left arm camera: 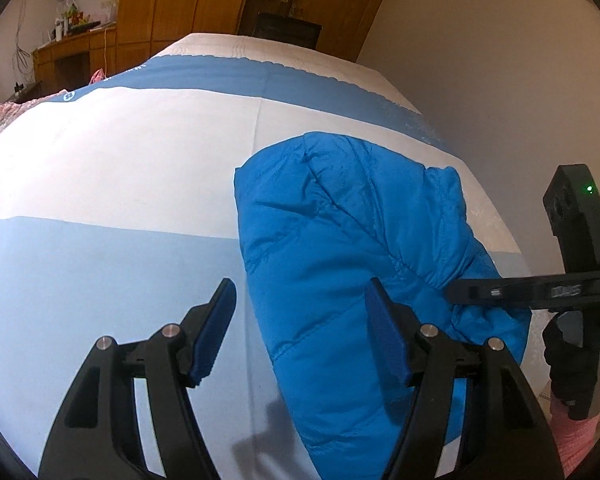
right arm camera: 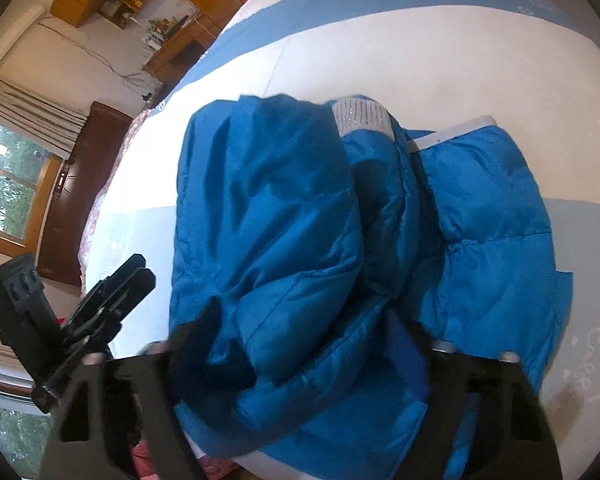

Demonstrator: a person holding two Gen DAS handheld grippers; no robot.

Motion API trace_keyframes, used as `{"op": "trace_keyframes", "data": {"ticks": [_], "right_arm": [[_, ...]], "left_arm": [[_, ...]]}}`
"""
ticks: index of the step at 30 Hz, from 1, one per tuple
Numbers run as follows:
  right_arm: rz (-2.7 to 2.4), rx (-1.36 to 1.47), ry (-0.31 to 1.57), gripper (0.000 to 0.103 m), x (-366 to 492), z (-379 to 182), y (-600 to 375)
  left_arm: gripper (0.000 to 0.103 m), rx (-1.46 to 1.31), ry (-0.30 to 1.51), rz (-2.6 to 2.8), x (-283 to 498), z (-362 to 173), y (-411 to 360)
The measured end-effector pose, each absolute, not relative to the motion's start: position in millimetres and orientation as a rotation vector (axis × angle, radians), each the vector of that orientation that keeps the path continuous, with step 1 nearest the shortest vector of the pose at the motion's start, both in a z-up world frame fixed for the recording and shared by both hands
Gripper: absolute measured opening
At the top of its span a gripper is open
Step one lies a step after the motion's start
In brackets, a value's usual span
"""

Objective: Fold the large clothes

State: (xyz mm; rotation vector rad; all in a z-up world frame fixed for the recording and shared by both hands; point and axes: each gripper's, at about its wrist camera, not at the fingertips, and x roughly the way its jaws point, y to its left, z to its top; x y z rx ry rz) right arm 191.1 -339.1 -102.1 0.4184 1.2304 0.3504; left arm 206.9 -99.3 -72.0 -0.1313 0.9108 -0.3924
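R gripper (right arm camera: 300, 344), tilted down, round jacket (right arm camera: 268, 216)

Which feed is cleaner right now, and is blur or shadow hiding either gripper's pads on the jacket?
Left wrist view: sharp, with fisheye bending; left gripper pads clear, its shadow on the bed sheet. Right wrist view: motion-smeared low down; right gripper fingers dark and blurred in the blue jacket, so pad contact is unreadable; bright window at left.

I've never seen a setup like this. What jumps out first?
A bright blue puffer jacket lies bunched on a bed sheet banded in white and blue. The right gripper has a fold of it between its fingers; the left gripper hangs open over the jacket's edge.
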Motion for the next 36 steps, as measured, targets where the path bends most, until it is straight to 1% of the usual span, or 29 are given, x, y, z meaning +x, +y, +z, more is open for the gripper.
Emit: {"op": "trace_keyframes", "data": {"ticks": [1, 3, 4, 7, 16, 21, 27, 36], "right_arm": [[0.362, 0.412, 1.216, 0.039, 189, -101, -338], [0.379, 0.363, 1.176, 0.029, 183, -93, -332], [0.384, 0.345, 1.157, 0.025, 180, -90, -330], [0.405, 0.310, 1.118, 0.019, 171, -77, -329], [0.420, 0.270, 0.975, 0.016, 138, -27, -353], [0.368, 0.304, 0.927, 0.015, 117, -14, -385], [0.316, 0.370, 0.945, 0.015, 105, -32, -423], [0.307, 0.439, 0.984, 0.016, 106, -64, -441]], "left_arm": [[0.066, -0.129, 0.913, -0.390, 206, -73, -99], [0.066, -0.124, 0.915, -0.381, 204, -73, -98], [0.066, -0.123, 0.916, -0.377, 203, -74, -97], [0.067, -0.125, 0.919, -0.374, 198, -75, -96], [0.068, -0.097, 0.893, -0.402, 181, -63, -108], [0.067, -0.079, 0.898, -0.441, 173, -60, -124], [0.067, -0.055, 0.908, -0.459, 168, -62, -141], [0.067, -0.020, 0.931, -0.465, 164, -71, -153]]}}
